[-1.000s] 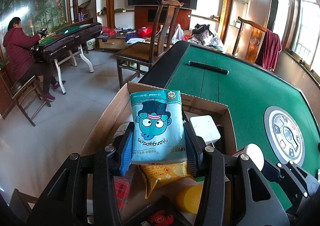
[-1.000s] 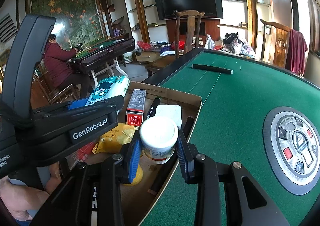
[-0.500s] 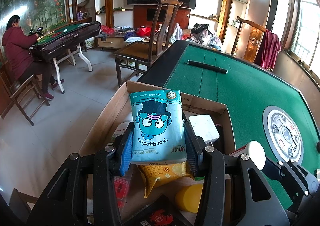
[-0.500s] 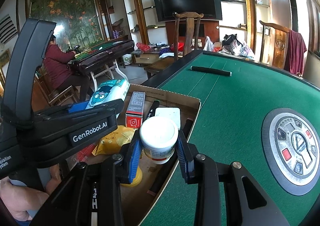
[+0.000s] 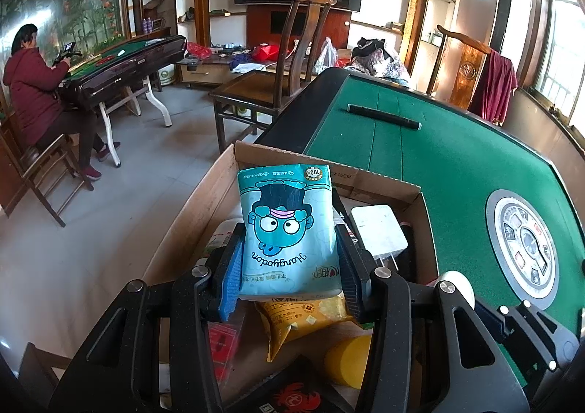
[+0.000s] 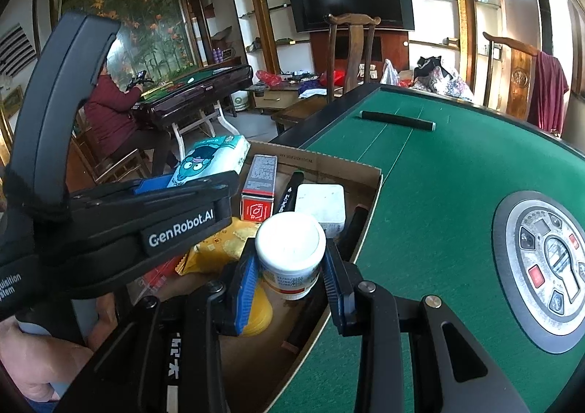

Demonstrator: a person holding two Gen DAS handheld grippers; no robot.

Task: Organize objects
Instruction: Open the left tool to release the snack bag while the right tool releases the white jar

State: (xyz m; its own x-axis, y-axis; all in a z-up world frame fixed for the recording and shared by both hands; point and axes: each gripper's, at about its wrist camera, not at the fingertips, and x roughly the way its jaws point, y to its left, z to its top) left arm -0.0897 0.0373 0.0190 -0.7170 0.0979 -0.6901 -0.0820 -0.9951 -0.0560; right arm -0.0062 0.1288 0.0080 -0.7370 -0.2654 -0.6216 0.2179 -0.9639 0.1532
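Observation:
My left gripper (image 5: 289,268) is shut on a light-blue tissue pack (image 5: 287,230) with a cartoon face, held above the open cardboard box (image 5: 380,177). The pack (image 6: 212,159) also shows in the right wrist view, behind the left gripper's body. My right gripper (image 6: 290,276) is shut on a small white jar (image 6: 290,252) with a white lid, over the box's right side. The box (image 6: 329,160) holds a yellow snack bag (image 5: 303,318), a white charger (image 6: 321,203), a red-and-grey carton (image 6: 257,190), a black marker (image 6: 289,192) and a yellow round thing (image 5: 347,358).
The box sits at the left edge of a green felt mahjong table (image 5: 438,160) with a round control panel (image 6: 548,263). A black rod (image 5: 384,117) lies on the felt far off. A wooden chair (image 5: 278,84) stands beyond; a seated person (image 5: 36,98) is at another table.

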